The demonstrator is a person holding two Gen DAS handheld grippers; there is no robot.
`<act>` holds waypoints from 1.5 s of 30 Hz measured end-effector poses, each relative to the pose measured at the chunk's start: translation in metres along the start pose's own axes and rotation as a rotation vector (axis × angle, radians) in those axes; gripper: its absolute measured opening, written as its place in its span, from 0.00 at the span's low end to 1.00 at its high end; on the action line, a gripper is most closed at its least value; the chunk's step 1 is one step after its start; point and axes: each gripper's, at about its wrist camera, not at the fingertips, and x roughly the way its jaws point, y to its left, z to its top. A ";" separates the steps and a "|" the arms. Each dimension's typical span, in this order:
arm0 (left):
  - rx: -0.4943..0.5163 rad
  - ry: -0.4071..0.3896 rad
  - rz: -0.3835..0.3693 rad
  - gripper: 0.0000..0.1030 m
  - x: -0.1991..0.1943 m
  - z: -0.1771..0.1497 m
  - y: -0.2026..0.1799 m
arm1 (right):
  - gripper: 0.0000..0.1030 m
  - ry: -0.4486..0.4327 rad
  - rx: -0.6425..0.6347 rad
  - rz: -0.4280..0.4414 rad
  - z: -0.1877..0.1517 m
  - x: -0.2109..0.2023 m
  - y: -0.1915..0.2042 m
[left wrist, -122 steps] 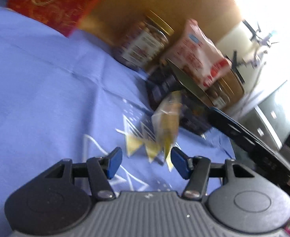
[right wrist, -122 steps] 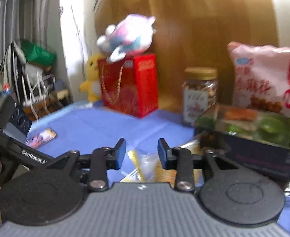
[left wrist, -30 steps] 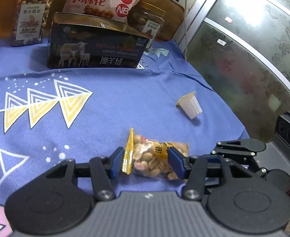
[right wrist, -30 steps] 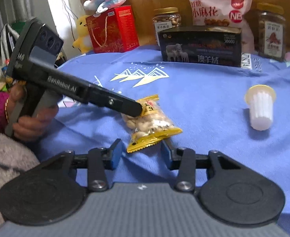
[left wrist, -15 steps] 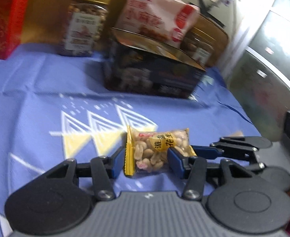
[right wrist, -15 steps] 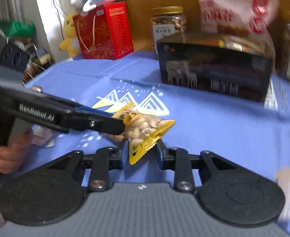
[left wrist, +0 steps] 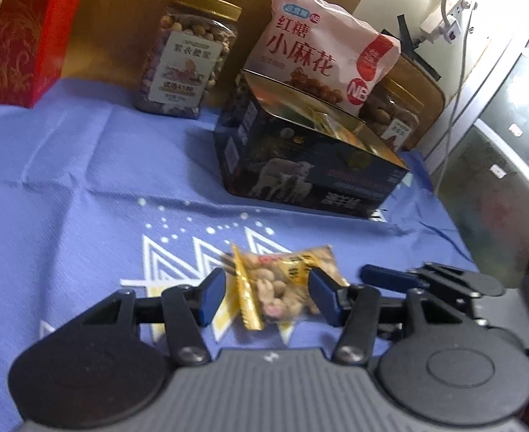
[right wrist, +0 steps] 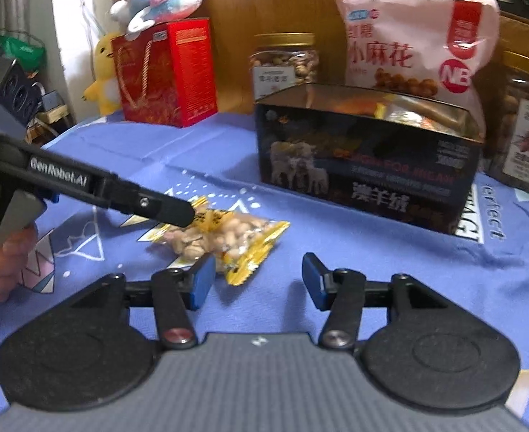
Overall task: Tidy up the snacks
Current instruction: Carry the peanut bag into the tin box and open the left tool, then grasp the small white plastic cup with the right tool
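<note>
- Left wrist view, L to R: red gift bag (left wrist: pixel 16 36), stiff card w/ gold print; clear plastic nut jar (left wrist: pixel 187 68) w/ gold lid; dark open-topped box (left wrist: pixel 300 176), gold-lined, prob. the drop-off for loose snacks; pink foil bag (left wrist: pixel 322 54) propped behind it.
- Foreground: left hand-held gripper (left wrist: pixel 266 295), jaws opening. Peanut packet (left wrist: pixel 282 280) sits btwn its blue pads w/ a gap at the picture-left pad, so the grip reads as released. Packet is crinkly clear film w/ yellow serrated end-seals, lumpy w/ nuts.
- Right wrist view: packet lies low over the blue cloth-covered bench (right wrist: pixel 336 252), short of the box; contact w/ cloth can't be told.
- Right hand-held gripper (right wrist: pixel 257 280): jaws opening, wide, nothing pinched. A yellow seal lies just beside its picture-left pad, prob. a hand-over btwn grippers.
</note>
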 end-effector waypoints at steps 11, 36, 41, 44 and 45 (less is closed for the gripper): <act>0.169 -0.016 -0.001 0.29 -0.004 0.035 -0.037 | 0.32 -0.093 -0.099 -0.033 0.033 0.000 0.008; 0.210 -0.219 0.065 0.40 0.021 0.074 -0.047 | 0.42 -0.283 0.135 -0.136 0.047 -0.004 -0.047; 0.192 -0.189 0.016 0.41 0.008 0.037 -0.052 | 0.44 -0.280 0.154 -0.162 0.009 -0.051 -0.036; 0.174 -0.109 0.014 0.41 0.020 0.012 -0.049 | 0.57 -0.278 0.139 -0.272 -0.017 -0.078 -0.032; 0.168 -0.081 0.024 0.41 0.025 0.005 -0.047 | 0.62 -0.274 0.138 -0.324 -0.026 -0.086 -0.032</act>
